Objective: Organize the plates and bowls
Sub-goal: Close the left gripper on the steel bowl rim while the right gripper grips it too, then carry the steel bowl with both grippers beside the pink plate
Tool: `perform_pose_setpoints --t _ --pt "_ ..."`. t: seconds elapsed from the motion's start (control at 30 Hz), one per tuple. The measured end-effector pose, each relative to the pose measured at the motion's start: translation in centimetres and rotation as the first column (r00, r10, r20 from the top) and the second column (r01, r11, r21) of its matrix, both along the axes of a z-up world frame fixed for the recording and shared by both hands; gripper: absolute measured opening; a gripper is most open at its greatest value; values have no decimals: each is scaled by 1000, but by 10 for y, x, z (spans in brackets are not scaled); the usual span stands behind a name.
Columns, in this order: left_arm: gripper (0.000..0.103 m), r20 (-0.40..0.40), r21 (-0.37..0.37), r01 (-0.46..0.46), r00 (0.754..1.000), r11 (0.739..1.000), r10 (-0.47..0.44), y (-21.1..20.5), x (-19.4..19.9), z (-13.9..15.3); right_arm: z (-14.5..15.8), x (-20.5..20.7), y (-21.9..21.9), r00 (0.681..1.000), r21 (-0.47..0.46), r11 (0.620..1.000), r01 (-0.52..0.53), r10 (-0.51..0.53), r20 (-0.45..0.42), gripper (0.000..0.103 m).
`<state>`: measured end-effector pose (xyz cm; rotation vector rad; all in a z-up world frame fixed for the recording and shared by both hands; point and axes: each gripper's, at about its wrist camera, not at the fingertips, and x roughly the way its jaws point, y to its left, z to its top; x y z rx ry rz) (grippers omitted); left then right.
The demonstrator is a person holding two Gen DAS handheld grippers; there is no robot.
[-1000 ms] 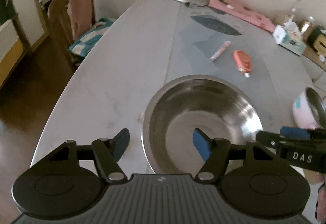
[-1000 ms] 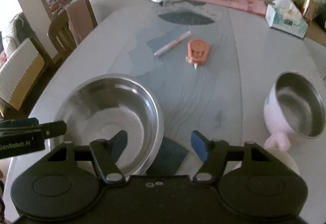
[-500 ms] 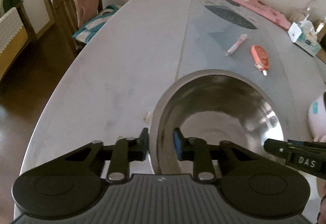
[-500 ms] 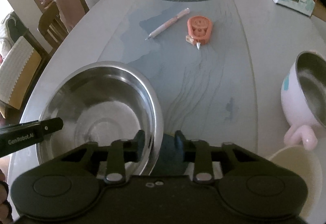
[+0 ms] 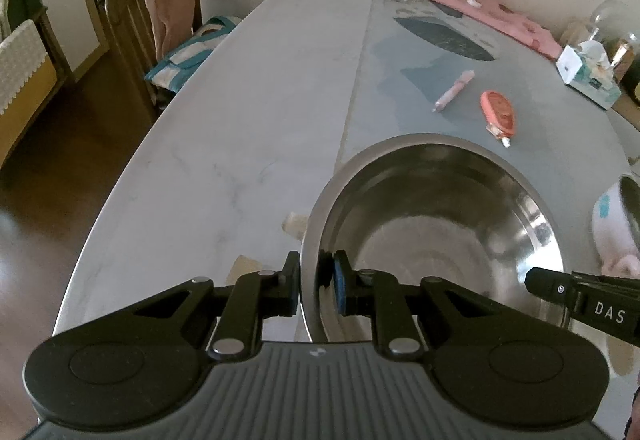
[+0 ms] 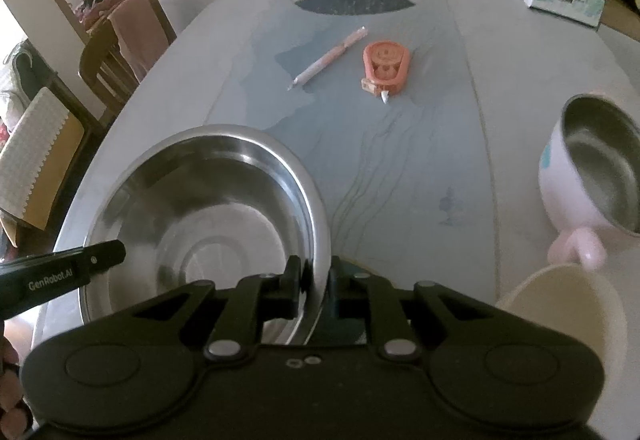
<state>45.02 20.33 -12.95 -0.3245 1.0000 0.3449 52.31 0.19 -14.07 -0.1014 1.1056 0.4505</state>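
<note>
Jaws on both sides have just been closing, and each pair now pinches the rim of the steel bowl [image 5: 436, 236]. The left gripper [image 5: 316, 282] clamps the near-left rim, one pad outside the wall, the blue pad inside. The right gripper [image 6: 314, 280] does the same on the near-right rim, its inner finger inside the bowl and the other outside. A second ago both sets stood wide apart with the rim between them; now nothing but the thin metal wall separates the pads. To my eye that means the two-handed grasp is made and the bowl is ready to be lifted.

The bowl sits on the table [image 5: 224, 144], close in front of both tools, its far rim reaching toward the pen [image 6: 328, 58] and the orange tape dispenser [image 6: 386, 68]. Off to the right stand a pink mug [image 6: 588, 180] and, nearer, a cream bowl [image 6: 568, 308], well apart from the steel one. Those look like candidates for stacking.
</note>
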Motion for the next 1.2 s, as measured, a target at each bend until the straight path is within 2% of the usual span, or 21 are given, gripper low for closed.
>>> perform_pose_setpoints --t 0.3,0.7,0.97,1.2 --pt "16 21 -9 39 999 999 -39 -19 -39 37 39 -32 -15 999 -3 1000 9 -9 40 13" --pt "16 68 -29 136 989 990 -134 -56 -106 89 96 -91 -47 996 8 999 42 -43 75 13" --pt "16 78 -39 222 973 974 -218 -98 -153 99 116 -140 -91 993 25 996 80 -82 86 12" --pt "16 54 -56 325 945 944 -323 -140 -183 87 111 -176 -137 987 19 990 142 -143 68 12"
